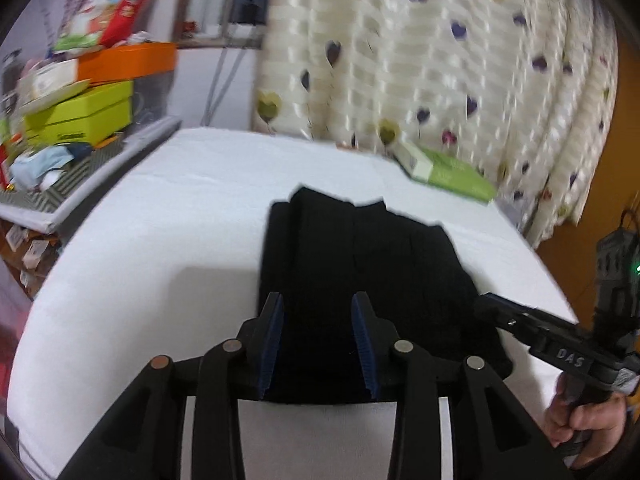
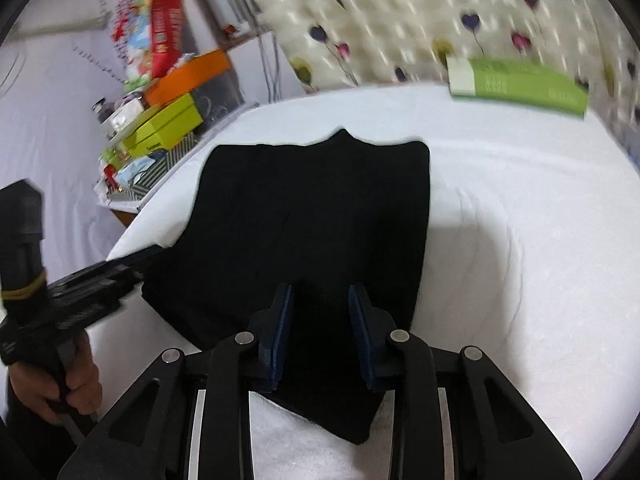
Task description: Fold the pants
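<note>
The black pants (image 1: 360, 264) lie folded into a compact rectangle on the white table (image 1: 160, 248). My left gripper (image 1: 318, 304) is open, its blue-padded fingers hovering over the near edge of the pants, holding nothing. My right gripper (image 2: 320, 294) is also open over the near right part of the pants (image 2: 312, 208), empty. The right gripper also shows in the left wrist view (image 1: 486, 304) at the pants' right edge, and the left gripper shows in the right wrist view (image 2: 144, 258) at their left edge.
A green and white box (image 1: 448, 170) lies at the table's far right, also in the right wrist view (image 2: 516, 84). A shelf with stacked orange and lime boxes (image 1: 80, 96) stands to the left. A heart-patterned curtain (image 1: 440, 60) hangs behind.
</note>
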`<state>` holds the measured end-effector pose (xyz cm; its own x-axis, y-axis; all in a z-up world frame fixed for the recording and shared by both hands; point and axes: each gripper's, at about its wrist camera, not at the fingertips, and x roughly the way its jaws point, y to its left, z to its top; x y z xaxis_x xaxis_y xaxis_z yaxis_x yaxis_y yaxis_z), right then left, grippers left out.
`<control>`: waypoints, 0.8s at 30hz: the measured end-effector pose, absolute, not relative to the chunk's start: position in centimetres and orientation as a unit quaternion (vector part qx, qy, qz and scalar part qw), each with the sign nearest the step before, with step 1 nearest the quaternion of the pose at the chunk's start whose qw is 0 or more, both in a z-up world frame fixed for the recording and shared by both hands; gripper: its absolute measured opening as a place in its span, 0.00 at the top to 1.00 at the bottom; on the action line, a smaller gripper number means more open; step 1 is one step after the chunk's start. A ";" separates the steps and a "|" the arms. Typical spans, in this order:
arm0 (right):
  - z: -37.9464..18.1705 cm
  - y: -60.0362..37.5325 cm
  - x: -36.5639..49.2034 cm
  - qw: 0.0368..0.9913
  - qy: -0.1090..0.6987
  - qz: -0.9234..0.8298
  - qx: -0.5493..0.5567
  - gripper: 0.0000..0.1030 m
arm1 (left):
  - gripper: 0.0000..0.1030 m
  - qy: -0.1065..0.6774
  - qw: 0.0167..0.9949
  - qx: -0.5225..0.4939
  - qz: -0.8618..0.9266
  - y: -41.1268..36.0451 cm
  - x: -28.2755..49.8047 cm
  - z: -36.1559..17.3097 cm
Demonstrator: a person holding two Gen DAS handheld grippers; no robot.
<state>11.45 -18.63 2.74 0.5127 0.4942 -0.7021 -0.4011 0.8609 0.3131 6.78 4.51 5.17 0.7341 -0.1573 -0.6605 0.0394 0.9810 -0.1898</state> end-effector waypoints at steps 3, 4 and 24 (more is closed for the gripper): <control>3.2 -18.1 11.6 0.861 0.420 0.283 0.048 0.71 | 0.60 0.393 0.916 -0.067 -0.033 4.1 7.7 3.1; 3.3 -18.2 11.7 0.861 0.419 0.285 0.048 0.71 | 0.58 0.386 0.920 -0.068 -0.032 4.4 7.4 2.9; 4.1 -22.2 16.4 0.884 0.391 0.230 0.112 0.70 | 0.86 0.402 0.911 -0.065 -0.060 5.2 18.2 4.1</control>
<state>16.39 -22.16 4.06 0.5875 0.4946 -0.6405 -0.3195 0.8690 0.3779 18.20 5.15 4.10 0.6694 -0.1623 -0.7249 0.0571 0.9842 -0.1676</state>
